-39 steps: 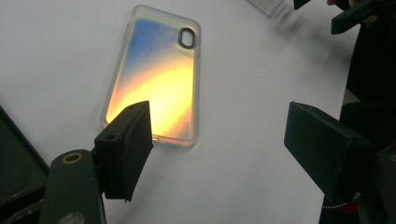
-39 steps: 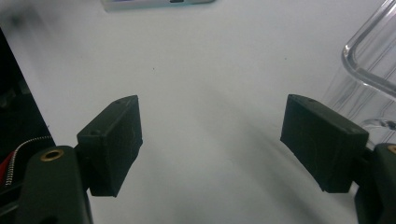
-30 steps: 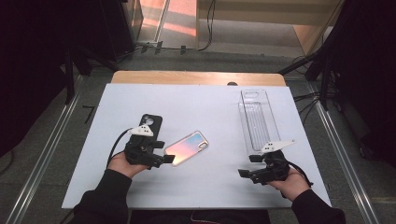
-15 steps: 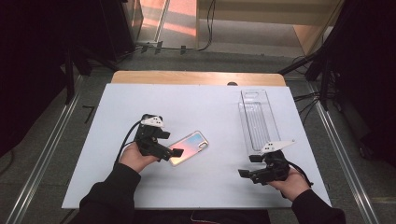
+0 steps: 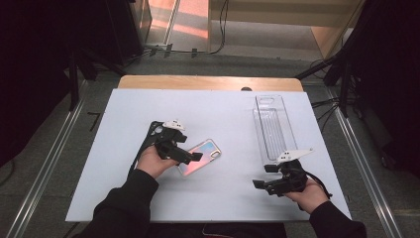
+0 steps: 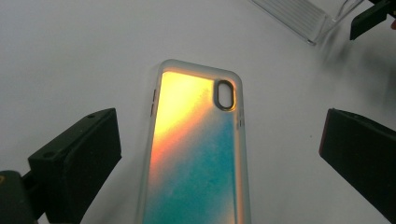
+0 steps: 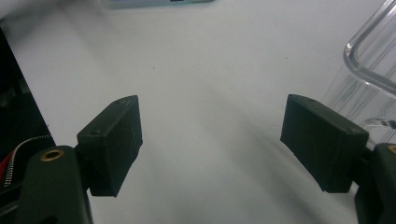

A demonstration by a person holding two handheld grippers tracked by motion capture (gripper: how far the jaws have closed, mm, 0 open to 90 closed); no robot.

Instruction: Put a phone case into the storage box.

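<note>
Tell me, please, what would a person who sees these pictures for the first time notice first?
The eye goes first to the iridescent phone case, orange fading to blue, lying flat near the middle of the white table. The left gripper hangs over its near end with jaws wide open, having just opened further, and does not grip it. To the right lies a long clear plastic tray, with the open right gripper just before its near end.

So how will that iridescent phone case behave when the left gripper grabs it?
The phone case looks thin and empty, so probably light and slightly flexible. Lying flat on the smooth white table, it may slide rather than lift. The open left gripper straddles it.
</note>
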